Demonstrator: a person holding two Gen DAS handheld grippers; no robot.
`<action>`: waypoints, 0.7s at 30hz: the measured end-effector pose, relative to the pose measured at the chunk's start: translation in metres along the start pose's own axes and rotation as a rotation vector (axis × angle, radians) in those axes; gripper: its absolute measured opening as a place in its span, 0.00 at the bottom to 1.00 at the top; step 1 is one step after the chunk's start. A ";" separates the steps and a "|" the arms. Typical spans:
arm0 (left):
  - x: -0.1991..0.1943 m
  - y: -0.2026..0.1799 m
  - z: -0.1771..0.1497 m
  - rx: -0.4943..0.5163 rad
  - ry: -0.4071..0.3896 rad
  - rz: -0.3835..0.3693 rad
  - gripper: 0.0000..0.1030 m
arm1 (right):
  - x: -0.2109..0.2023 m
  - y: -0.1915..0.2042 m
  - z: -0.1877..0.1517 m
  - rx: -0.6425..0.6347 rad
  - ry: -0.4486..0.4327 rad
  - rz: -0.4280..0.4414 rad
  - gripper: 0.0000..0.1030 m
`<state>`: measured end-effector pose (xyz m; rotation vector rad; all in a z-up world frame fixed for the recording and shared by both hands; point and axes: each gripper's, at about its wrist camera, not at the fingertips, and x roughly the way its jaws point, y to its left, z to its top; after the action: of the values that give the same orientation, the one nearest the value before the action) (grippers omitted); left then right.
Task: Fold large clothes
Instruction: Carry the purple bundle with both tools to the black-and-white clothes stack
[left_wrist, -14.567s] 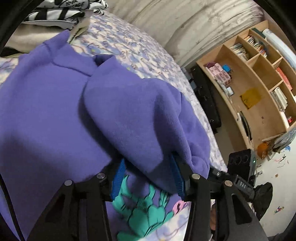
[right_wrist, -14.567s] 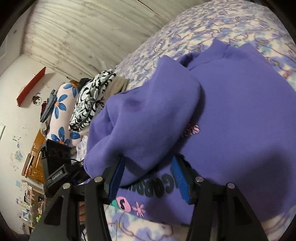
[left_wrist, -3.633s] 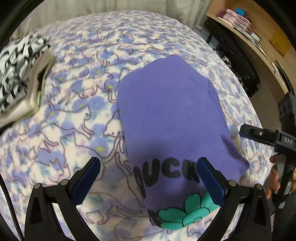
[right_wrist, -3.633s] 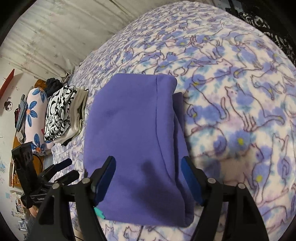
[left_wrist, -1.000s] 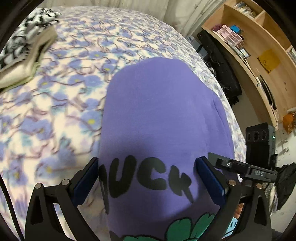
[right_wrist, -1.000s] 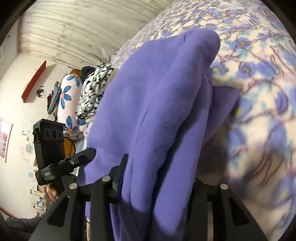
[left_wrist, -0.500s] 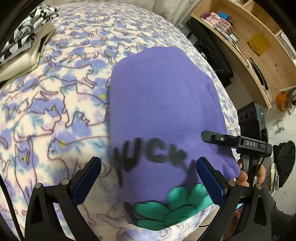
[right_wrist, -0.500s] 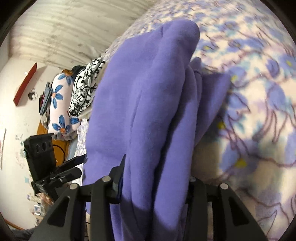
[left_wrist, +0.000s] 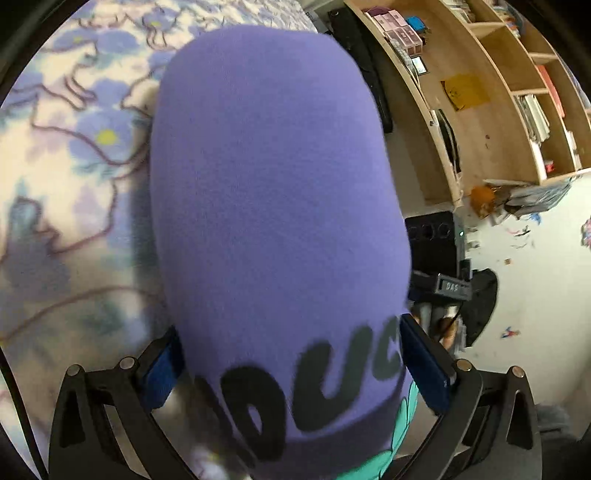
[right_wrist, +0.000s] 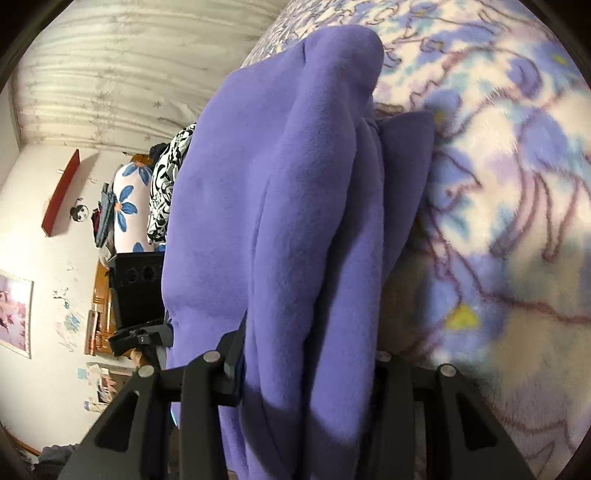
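Purple fleece sweatshirt (left_wrist: 273, 192), folded into a thick bundle, held between both grippers over the floral blanket (left_wrist: 74, 155).

Stacked folds of it fill the right gripper (right_wrist: 306, 365), whose black jaws are clamped on the bundle's edge; the left gripper (left_wrist: 291, 362) stands wide, its blue pads (left_wrist: 424, 365) flanking the end printed with black letters, and these seem to touch the cloth, though blur leaves that unsure. Beyond lie a black-and-white patterned garment (right_wrist: 166, 184), a pale curtain (right_wrist: 129, 66) and wooden shelves (left_wrist: 491, 92).
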<state>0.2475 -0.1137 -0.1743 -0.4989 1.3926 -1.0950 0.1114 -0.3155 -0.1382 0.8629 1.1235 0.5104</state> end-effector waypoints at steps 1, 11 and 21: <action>0.003 0.001 0.002 -0.004 0.002 -0.007 1.00 | 0.000 -0.001 0.000 0.002 -0.001 0.005 0.39; -0.005 -0.038 0.004 0.113 -0.032 0.048 1.00 | -0.009 0.043 -0.007 -0.151 -0.050 -0.073 0.39; -0.111 -0.089 -0.007 0.156 -0.168 0.138 1.00 | -0.007 0.129 -0.001 -0.243 -0.111 -0.002 0.39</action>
<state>0.2321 -0.0599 -0.0433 -0.3674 1.1677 -1.0161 0.1156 -0.2450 -0.0297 0.6699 0.9382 0.5779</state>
